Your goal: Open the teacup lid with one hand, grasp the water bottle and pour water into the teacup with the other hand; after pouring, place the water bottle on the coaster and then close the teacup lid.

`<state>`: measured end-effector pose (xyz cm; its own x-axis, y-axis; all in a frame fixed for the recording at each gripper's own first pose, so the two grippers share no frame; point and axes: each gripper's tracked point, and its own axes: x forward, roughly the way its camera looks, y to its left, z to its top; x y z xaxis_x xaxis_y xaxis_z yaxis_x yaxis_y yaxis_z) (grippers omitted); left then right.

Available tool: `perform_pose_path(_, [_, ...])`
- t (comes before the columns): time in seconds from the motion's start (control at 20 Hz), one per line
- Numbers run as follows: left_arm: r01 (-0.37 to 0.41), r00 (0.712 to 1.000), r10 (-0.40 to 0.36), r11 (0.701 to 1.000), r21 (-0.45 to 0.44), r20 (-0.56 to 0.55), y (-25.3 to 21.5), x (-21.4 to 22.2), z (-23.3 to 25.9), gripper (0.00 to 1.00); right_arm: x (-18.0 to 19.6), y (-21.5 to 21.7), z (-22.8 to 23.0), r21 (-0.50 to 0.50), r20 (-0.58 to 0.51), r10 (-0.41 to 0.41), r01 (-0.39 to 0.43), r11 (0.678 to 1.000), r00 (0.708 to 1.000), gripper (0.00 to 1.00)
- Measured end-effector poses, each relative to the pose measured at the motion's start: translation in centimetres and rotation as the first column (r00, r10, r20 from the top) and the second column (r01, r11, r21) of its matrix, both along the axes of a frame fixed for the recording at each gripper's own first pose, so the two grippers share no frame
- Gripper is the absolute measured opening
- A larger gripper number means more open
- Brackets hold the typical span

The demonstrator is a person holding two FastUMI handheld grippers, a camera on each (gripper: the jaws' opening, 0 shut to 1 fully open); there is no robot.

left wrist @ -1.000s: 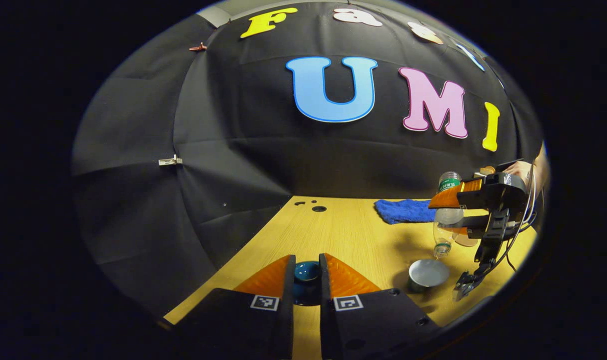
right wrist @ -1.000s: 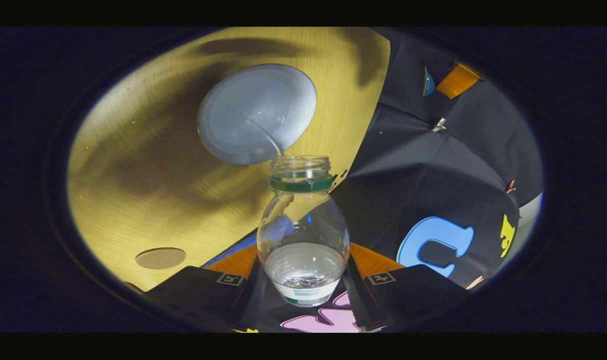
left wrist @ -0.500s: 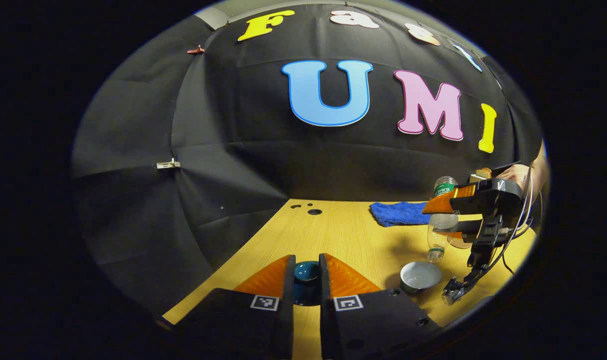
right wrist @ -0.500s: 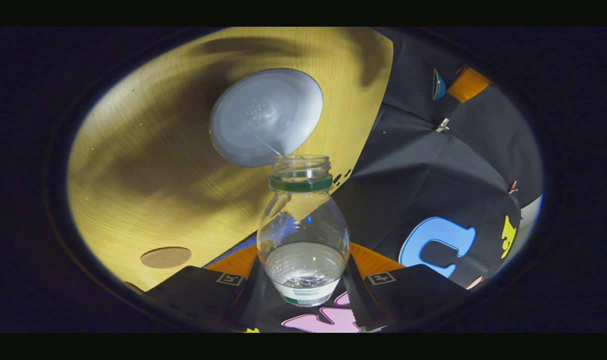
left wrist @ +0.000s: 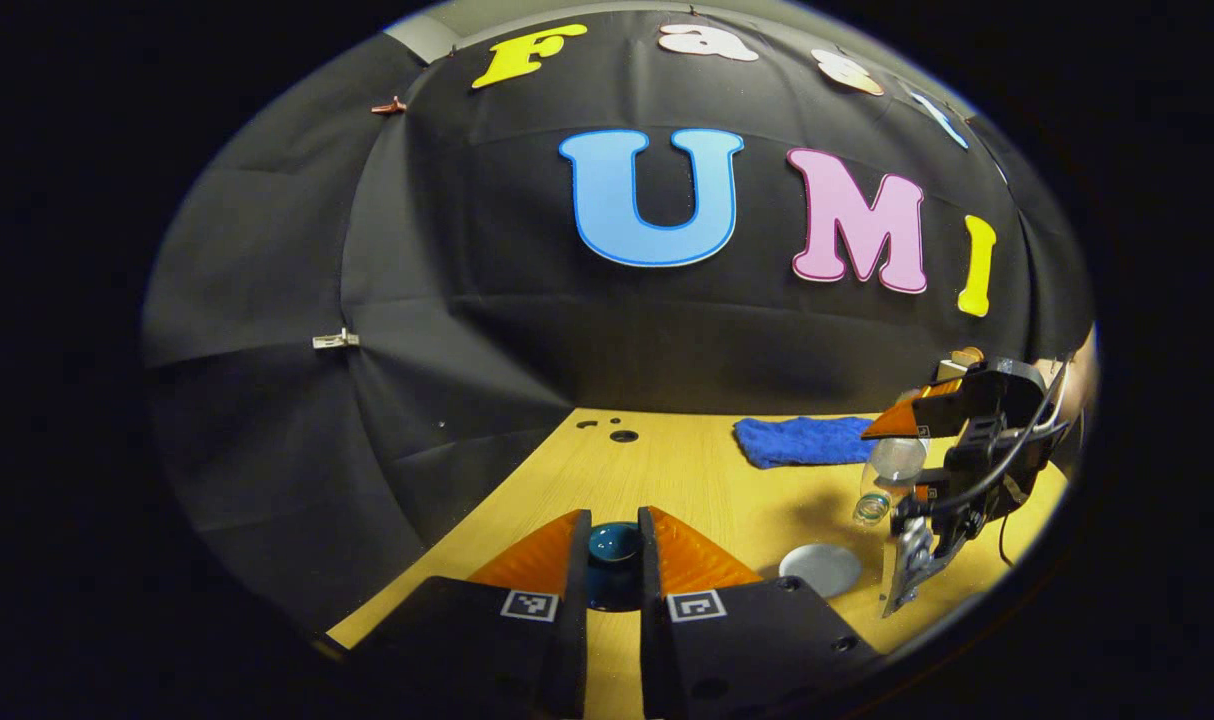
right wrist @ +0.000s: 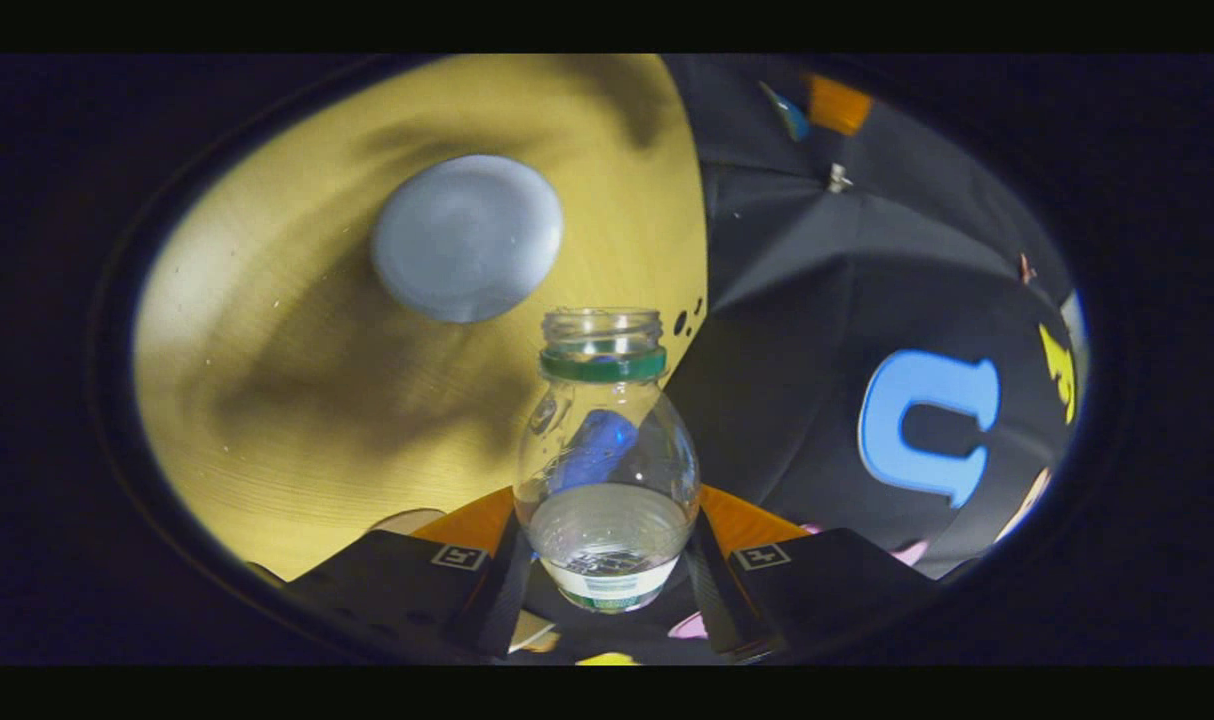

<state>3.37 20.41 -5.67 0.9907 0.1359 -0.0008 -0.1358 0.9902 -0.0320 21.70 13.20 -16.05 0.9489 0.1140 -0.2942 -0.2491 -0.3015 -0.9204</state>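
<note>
Left gripper [left wrist: 613,560]: the two fingers stand at a narrow gap and clamp the dark blue teacup lid [left wrist: 613,545] between them; the lid sits between the inner finger faces near the tips, its glossy top visible in the gap; below and beyond it lies the wooden table [left wrist: 687,480].

Right gripper [right wrist: 607,560]: the fingers hold the water bottle [right wrist: 607,470] by its lower body, one finger on each side; the bottle's neck, with its green ring and open mouth, points forward, away from the camera; water stands in the part of the bottle nearest the fingers; no stream shows at the mouth.

In the left gripper view, the right gripper [left wrist: 917,455] appears at the far right, above the table, with a hand [left wrist: 1072,365] behind it; the water bottle [left wrist: 887,480] hangs from it tilted, mouth downward and toward the teacup.

Teacup [right wrist: 467,238]: a pale grey round cup, uncovered, standing on the table; in the right gripper view it lies beyond the bottle's mouth and to its left, apart from the mouth; in the left gripper view the teacup [left wrist: 820,570] sits just below and left of the bottle's mouth, well to the right of the left gripper's fingers.

A blue cloth [left wrist: 802,440] lies on the table behind the teacup, near the booth wall.
</note>
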Motion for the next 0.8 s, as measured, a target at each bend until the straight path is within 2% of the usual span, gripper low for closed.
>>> perform_pose_path(0.1, [0.002,1.000,-0.002,1.000,0.000,0.013,-0.5,-0.1,1.6,0.25,-0.4,-0.9,0.5,0.144,-0.055,-0.087,0.094,0.985,0.995,0.74])
perform_pose_path(0.15, [0.003,1.000,-0.003,1.000,0.001,0.015,-0.9,-0.2,2.3,0.25,-0.4,-1.3,0.9,0.219,-0.086,-0.130,0.146,0.965,0.988,0.74])
perform_pose_path(0.2, [0.005,1.000,-0.005,1.000,0.005,0.017,-1.2,-0.3,3.1,0.25,-0.3,-1.8,1.1,0.299,-0.122,-0.173,0.202,0.933,0.977,0.73])
perform_pose_path(0.25, [0.006,1.000,-0.006,1.000,0.009,0.018,-1.6,-0.4,3.8,0.25,-0.4,-2.2,1.1,0.383,-0.186,-0.206,0.264,0.885,0.961,0.73])
perform_pose_path(0.35, [0.008,1.000,-0.008,1.000,0.019,0.017,-2.2,-0.5,5.1,0.25,-0.8,-2.9,2.1,0.531,-0.284,-0.243,0.363,0.766,0.928,0.74])
perform_pose_path(0.45, [0.006,1.000,-0.006,1.000,0.019,0.019,-3.0,-0.7,6.3,0.25,-0.6,-3.8,3.5,0.640,-0.340,-0.263,0.428,0.639,0.903,0.74])
perform_pose_path(0.55, [-0.007,1.000,0.007,1.000,0.001,0.018,-3.6,-1.1,7.3,0.25,-0.2,-4.9,4.2,0.732,-0.416,-0.257,0.489,0.474,0.872,0.75])
perform_pose_path(0.65, [-0.044,0.998,0.045,0.999,-0.024,0.034,-3.6,-1.2,8.3,0.25,0.4,-6.1,5.4,0.805,-0.455,-0.212,0.502,0.317,0.865,0.75])
perform_pose_path(0.8, [-0.063,0.996,0.066,0.997,-0.047,0.055,-4.5,-1.1,8.8,0.25,1.2,-8.0,6.4,0.880,-0.446,-0.153,0.463,0.105,0.882,0.74])
